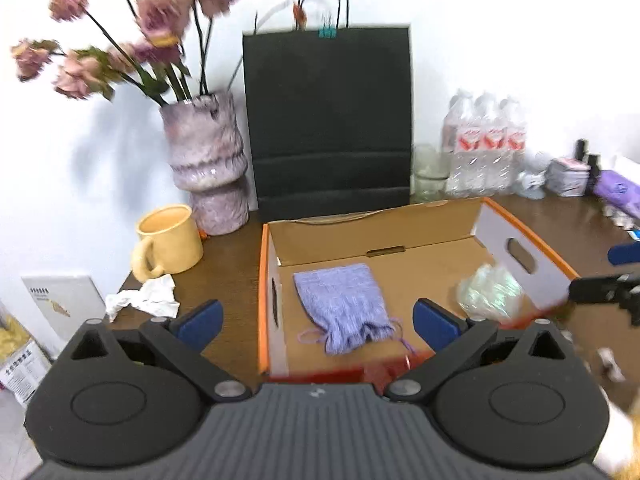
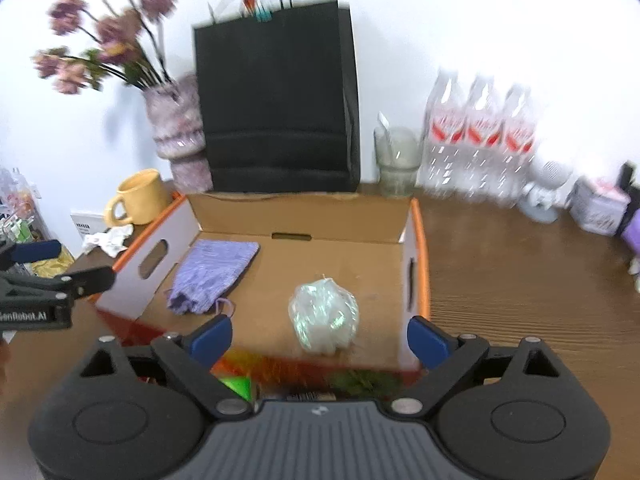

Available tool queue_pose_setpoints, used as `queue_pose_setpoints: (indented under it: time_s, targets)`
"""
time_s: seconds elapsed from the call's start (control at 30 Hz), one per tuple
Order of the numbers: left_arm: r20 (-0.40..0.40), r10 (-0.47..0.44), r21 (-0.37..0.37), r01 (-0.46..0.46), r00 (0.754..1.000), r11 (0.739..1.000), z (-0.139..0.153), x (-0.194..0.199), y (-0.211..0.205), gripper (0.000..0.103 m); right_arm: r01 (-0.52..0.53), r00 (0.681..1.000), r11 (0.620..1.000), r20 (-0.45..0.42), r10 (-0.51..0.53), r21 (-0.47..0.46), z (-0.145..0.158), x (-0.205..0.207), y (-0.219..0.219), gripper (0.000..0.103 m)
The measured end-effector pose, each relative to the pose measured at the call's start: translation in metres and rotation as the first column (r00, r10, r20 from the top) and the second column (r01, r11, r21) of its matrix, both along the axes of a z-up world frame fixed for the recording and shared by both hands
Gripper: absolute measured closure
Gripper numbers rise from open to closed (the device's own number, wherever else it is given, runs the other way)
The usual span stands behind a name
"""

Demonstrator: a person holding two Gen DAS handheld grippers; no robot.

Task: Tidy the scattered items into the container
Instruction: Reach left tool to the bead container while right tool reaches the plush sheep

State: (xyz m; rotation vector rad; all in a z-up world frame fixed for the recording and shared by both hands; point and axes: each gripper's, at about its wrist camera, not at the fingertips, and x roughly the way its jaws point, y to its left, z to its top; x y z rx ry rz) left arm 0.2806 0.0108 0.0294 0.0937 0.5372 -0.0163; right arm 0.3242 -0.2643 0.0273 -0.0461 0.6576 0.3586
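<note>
Left wrist view: the left gripper is spread wide and holds nothing, above the near edge of the box. Inside the box lie a purple pouch on its left side and a clear crinkled bag toward its right. The right gripper also gapes, empty, over the bag. Crumpled paper lies on the table beside a yellow mug.

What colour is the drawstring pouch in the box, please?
Lilac purple pouch; clearest in the left wrist view.
</note>
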Motion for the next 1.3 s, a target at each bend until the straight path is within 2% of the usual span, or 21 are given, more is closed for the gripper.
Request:
queue_pose_setpoints:
  time_s: [0.1, 0.2, 0.27, 0.4, 0.53, 0.7, 0.87, 1.17, 1.3]
  targets:
    - [0.030, -0.016, -0.035, 0.017, 0.999, 0.999, -0.006, -0.042, 0.011, 0.000, 0.000, 0.997, 1.000, 0.078, 0.000, -0.002, -0.001, -0.047, -0.016, 0.000]
    - [0.036, -0.014, -0.051, 0.016, 0.999, 0.999, -0.020, -0.076, 0.020, 0.000, 0.001, 0.992, 1.000, 0.126, -0.001, -0.004, -0.010, -0.088, -0.028, 0.000]
    - [0.038, -0.015, -0.053, 0.017, 0.999, 0.998, -0.031, -0.098, 0.022, 0.000, 0.008, 0.990, 1.000, 0.139, -0.009, 0.006, -0.021, -0.112, -0.036, 0.000]
    - [0.098, -0.015, -0.075, 0.023, 0.995, 0.997, -0.050, -0.136, 0.026, 0.000, 0.015, 0.986, 1.000, 0.164, -0.016, 0.007, -0.044, -0.151, -0.044, 0.000]
    - [0.091, -0.023, -0.079, 0.030, 0.996, 0.996, -0.065, -0.157, 0.026, 0.000, 0.033, 0.987, 0.999, 0.160, -0.032, -0.004, -0.065, -0.174, -0.046, 0.000]
    - [0.049, -0.035, -0.097, 0.040, 0.998, 0.995, -0.078, -0.166, 0.029, 0.000, 0.042, 0.990, 0.999, 0.136, -0.043, 0.010, -0.084, -0.189, -0.049, 0.000]
    - [0.021, -0.048, -0.066, 0.050, 0.999, 0.997, -0.087, -0.163, 0.029, 0.000, 0.059, 0.994, 0.998, 0.092, -0.060, 0.009, -0.098, -0.187, -0.053, 0.000]
    - [-0.049, -0.102, -0.011, 0.102, 0.994, 0.995, -0.098, -0.134, 0.025, 0.000, 0.055, 0.997, 0.998, 0.061, -0.054, -0.008, -0.105, -0.171, -0.049, 0.000]
    - [-0.072, -0.130, -0.026, 0.129, 0.989, 0.991, -0.101, -0.124, 0.026, 0.000, 0.051, 0.998, 0.999, 0.042, -0.050, -0.014, -0.106, -0.160, -0.048, 0.000]
